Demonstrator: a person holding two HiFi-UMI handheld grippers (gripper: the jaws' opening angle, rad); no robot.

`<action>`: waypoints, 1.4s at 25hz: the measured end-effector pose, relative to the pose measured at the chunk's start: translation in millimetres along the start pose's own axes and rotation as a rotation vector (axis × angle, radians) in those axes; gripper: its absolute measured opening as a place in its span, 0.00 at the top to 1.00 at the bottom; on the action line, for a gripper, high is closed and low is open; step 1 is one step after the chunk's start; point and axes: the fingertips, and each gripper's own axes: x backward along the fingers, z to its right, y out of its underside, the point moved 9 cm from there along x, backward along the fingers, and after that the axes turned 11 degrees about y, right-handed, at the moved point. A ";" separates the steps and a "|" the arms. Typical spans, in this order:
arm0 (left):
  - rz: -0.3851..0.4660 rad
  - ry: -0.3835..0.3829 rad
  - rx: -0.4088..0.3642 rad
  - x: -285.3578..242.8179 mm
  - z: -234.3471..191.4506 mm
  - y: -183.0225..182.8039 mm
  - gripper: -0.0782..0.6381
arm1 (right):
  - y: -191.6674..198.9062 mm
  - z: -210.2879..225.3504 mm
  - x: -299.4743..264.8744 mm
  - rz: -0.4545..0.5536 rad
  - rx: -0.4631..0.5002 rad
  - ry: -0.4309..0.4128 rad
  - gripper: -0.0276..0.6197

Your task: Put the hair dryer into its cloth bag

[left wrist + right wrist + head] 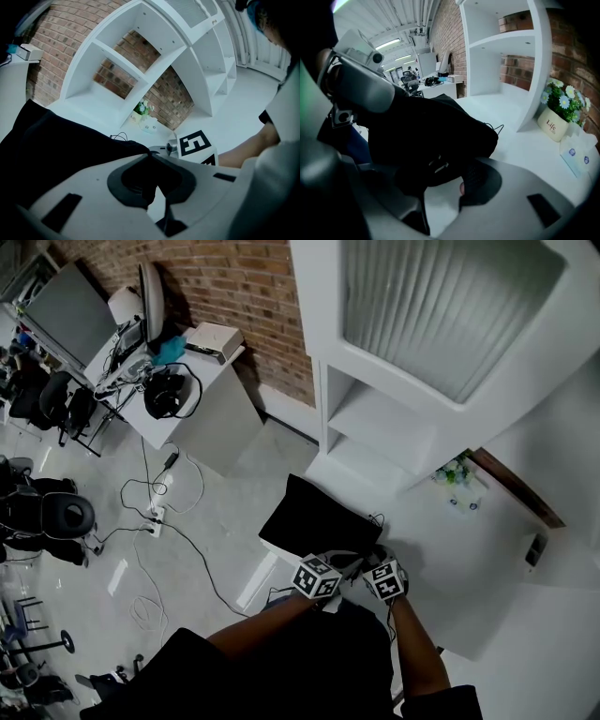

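White counter carries a cloth bag and flowerpot

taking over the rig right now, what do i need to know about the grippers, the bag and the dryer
Grippers: the left gripper is shut on the near edge of the cloth bag. The right gripper is shut on black fabric of the same bag, close beside it.
Things: the bag lies on the white counter and looks bulky. A thin cord trails from its far side.
Done: unclear, as the hair dryer shows in no view and may be inside.
Left: check for the dryer, then finish bagging.
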 end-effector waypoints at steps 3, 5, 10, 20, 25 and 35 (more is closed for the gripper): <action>0.020 0.001 0.005 2.2 0.3 -3.9 0.84 | -10.1 -4.0 -7.7 0.015 0.003 -0.011 0.69; 0.032 0.000 0.011 3.4 -1.2 -6.9 0.84 | -15.9 -6.6 -13.4 0.024 -0.001 -0.012 0.69; 0.080 -0.008 0.046 12.1 -5.2 -9.3 0.84 | -24.9 -14.9 -26.6 0.046 0.005 -0.043 0.69; 0.088 -0.036 0.050 30.1 -13.3 -7.0 0.84 | -22.4 -25.0 -48.1 0.039 0.020 -0.084 0.67; 0.077 -0.042 0.038 34.9 -16.6 -6.1 0.84 | -24.5 -28.1 -41.0 0.039 0.013 -0.074 0.60; 0.059 -0.033 0.001 41.4 -15.9 -2.6 0.84 | -10.2 -28.5 -7.4 0.067 -0.094 0.000 0.56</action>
